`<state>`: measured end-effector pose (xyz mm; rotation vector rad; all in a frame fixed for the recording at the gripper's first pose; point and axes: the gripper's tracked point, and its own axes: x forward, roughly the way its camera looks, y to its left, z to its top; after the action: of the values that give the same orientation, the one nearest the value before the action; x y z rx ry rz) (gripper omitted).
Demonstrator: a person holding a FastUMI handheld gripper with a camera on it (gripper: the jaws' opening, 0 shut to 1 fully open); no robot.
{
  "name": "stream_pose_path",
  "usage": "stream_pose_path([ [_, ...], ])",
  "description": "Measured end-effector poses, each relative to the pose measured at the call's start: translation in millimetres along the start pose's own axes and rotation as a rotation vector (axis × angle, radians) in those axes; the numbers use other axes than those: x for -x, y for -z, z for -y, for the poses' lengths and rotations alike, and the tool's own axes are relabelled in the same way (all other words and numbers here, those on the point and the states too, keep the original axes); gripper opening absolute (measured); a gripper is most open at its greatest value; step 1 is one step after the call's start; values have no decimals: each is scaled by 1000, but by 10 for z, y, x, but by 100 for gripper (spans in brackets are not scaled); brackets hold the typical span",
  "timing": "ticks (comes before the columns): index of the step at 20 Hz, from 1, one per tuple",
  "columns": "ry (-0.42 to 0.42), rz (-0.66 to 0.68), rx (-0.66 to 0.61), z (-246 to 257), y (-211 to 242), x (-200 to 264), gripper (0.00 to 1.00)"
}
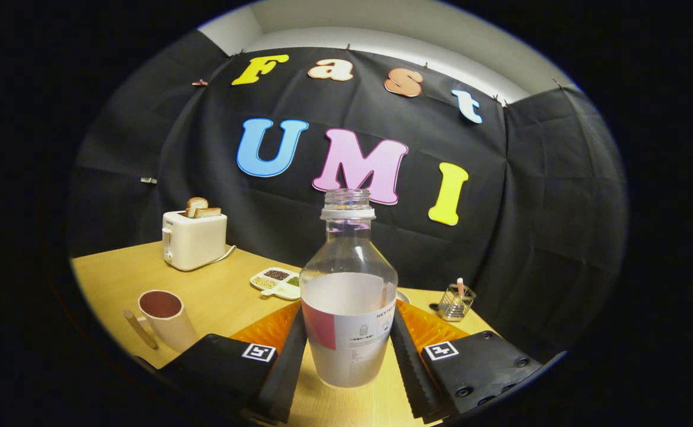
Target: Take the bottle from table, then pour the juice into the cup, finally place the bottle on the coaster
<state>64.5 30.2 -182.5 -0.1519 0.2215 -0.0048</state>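
A clear plastic bottle (pixel 348 279) stands upright between my fingers, uncapped, with pale juice filling about its lower half and a white label with a red patch. My gripper (pixel 348 332) is shut on the bottle, one finger pressing each side of the label. The bottle's base is just over the wooden table (pixel 216 296); I cannot tell whether it touches. A pale cup (pixel 167 323) with a dark red inside stands ahead to the left of my left finger, and a wooden stick (pixel 140 329) lies beside it.
A white toaster (pixel 194 239) with bread slices stands at the far left against the black cloth wall. A white divided dish (pixel 277 281) of grains lies behind the bottle to the left. A small wire holder (pixel 454 302) stands far right. A grey rim (pixel 404 296) peeks out behind the bottle.
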Motion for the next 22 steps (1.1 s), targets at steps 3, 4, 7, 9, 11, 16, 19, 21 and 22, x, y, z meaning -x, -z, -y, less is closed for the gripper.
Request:
stream_pose_path([
  [3, -25, -1, 96, -167, -289, -17, 75],
  [4, -36, -3, 127, -238, -349, -32, 76],
  [7, -86, 10, 252, -517, -458, 3, 76],
  [9, -114, 32, 364, -678, -482, 24, 76],
  [11, -150, 42, 483, -833, -466, 19, 75],
  [16, -232, 31, 708, -1108, -233, 14, 75],
  [19, -222, 13, 811, -1122, -114, -44, 75],
  [21, -214, 6, 865, -1125, -69, -95, 75],
  [22, -214, 4, 894, -1133, -46, -124, 75],
])
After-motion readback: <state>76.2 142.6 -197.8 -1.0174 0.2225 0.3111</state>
